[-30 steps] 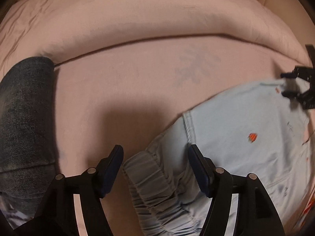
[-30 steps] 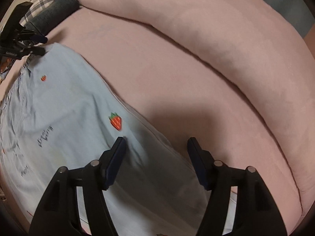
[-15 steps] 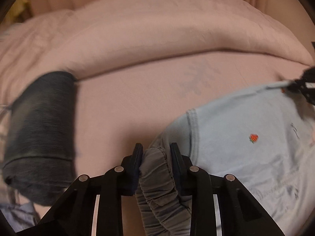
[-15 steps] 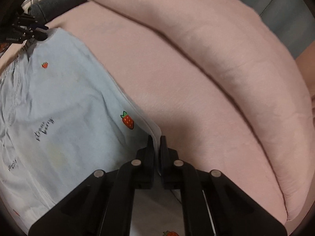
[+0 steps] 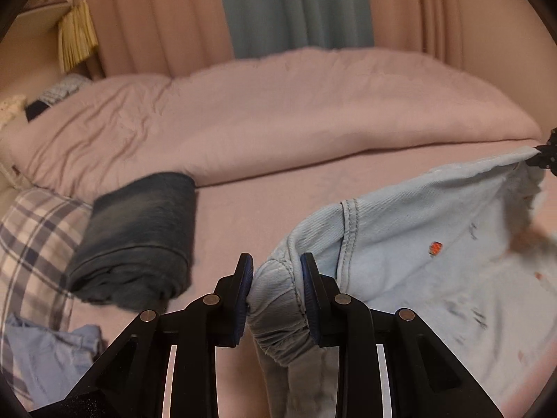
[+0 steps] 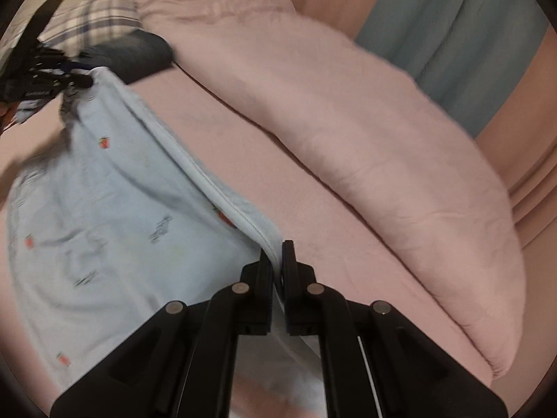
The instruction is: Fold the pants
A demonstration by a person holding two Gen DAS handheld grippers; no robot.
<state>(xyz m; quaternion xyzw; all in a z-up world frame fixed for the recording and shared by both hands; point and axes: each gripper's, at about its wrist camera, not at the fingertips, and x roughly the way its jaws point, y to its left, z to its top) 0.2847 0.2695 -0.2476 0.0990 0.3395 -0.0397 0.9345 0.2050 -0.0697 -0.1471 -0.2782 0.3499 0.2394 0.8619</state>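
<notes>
I see my left gripper [image 5: 276,278] clamped on the gathered elastic waistband of the light blue pants [image 5: 410,244], and my right gripper [image 6: 277,261] pinched together on a thin seam edge at the other end. The pants hang stretched between both grippers, above the pink bed [image 5: 264,205]. A folded dark garment [image 5: 139,240] lies beside a plaid pillow [image 5: 31,230].

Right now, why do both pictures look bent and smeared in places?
Left wrist view: the fisheye lens bows the bed's pink duvet; the dark folded jeans smear. Right wrist view: the light blue pants blur leftward; dim, warm light in both.
</notes>
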